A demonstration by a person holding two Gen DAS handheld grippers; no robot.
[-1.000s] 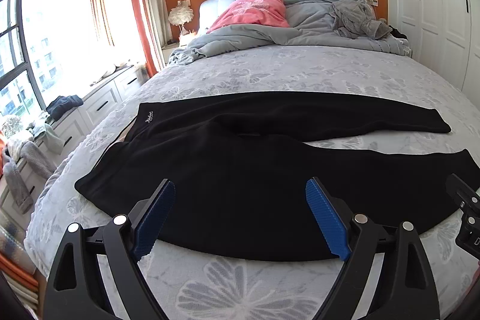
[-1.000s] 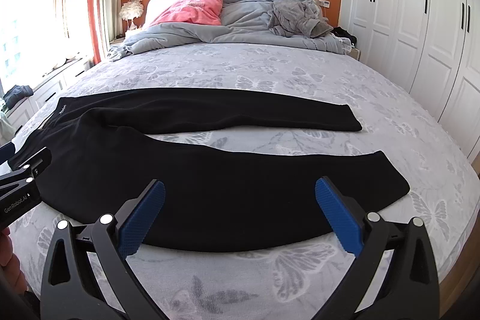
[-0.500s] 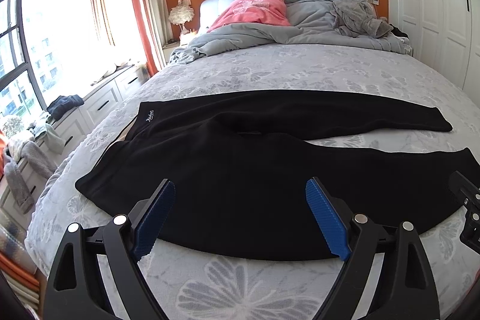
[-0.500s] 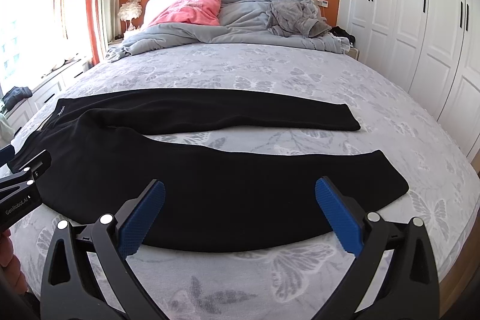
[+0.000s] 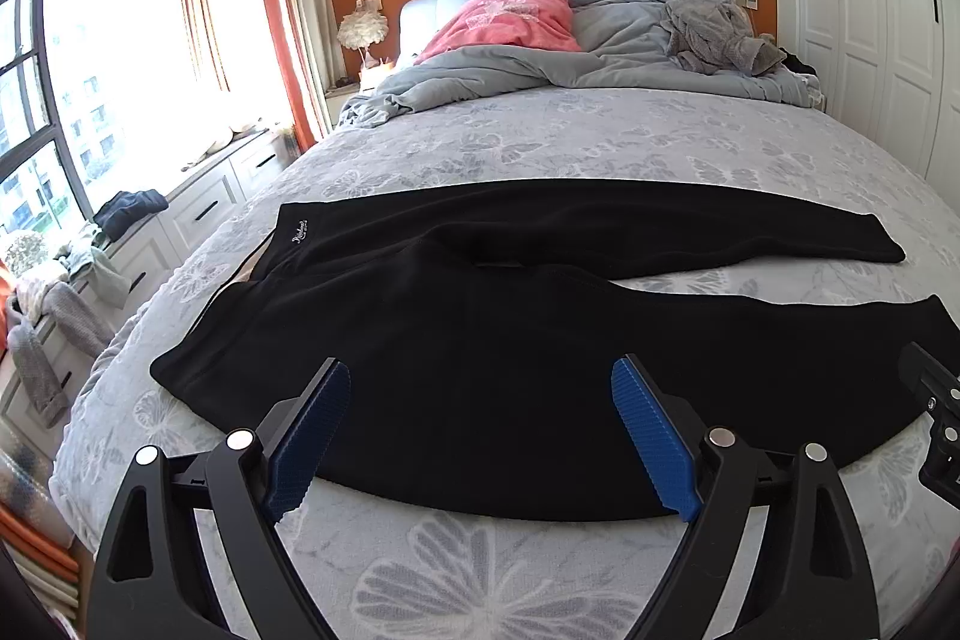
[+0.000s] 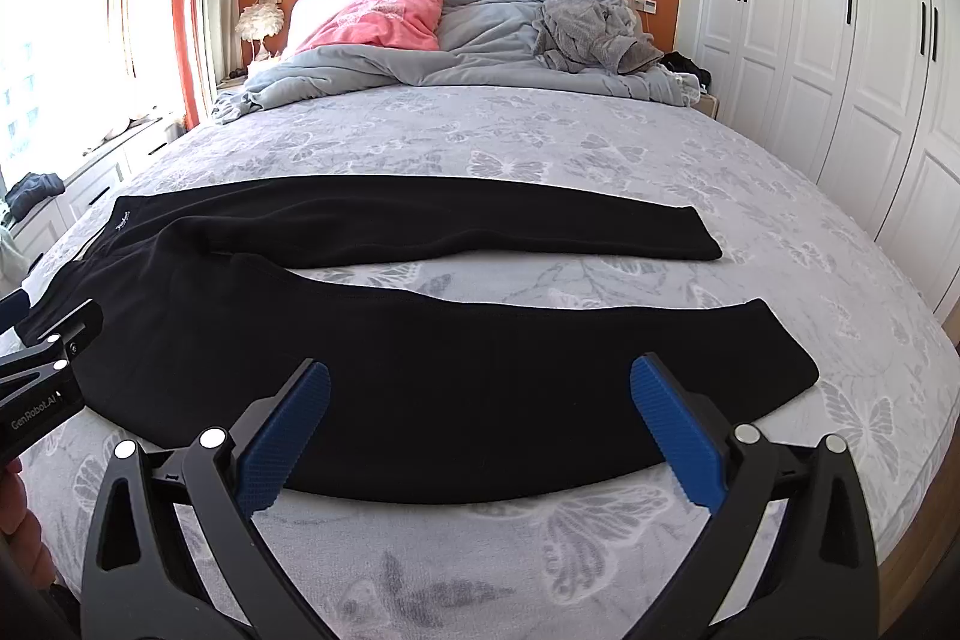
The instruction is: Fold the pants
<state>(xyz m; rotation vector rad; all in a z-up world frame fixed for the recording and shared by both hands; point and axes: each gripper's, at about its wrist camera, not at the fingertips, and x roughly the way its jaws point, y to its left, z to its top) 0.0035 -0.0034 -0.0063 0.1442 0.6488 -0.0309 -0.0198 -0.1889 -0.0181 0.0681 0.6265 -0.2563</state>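
Black pants (image 5: 480, 340) (image 6: 420, 358) lie spread flat across the grey floral bedspread (image 5: 540, 142), waistband to the left, both legs running right with a strip of bedspread between them. My left gripper (image 5: 480, 376) hovers open above the near leg close to the waist end, nothing between its blue pads. My right gripper (image 6: 480, 376) hovers open over the near leg toward the cuff end, also empty. Each gripper's black frame shows at the edge of the other's view: the right gripper (image 5: 936, 418) and the left gripper (image 6: 42, 376).
A pink pillow (image 5: 510, 16) and a rumpled grey duvet (image 6: 480, 40) sit at the head of the bed. White wardrobe doors (image 6: 840, 70) line the right side. A window bench (image 5: 90, 268) with clothes runs along the left. The bed's near edge is just below both grippers.
Both grippers have stayed open and nearly still; the views shift only slightly, with the pants unmoved on the bed.
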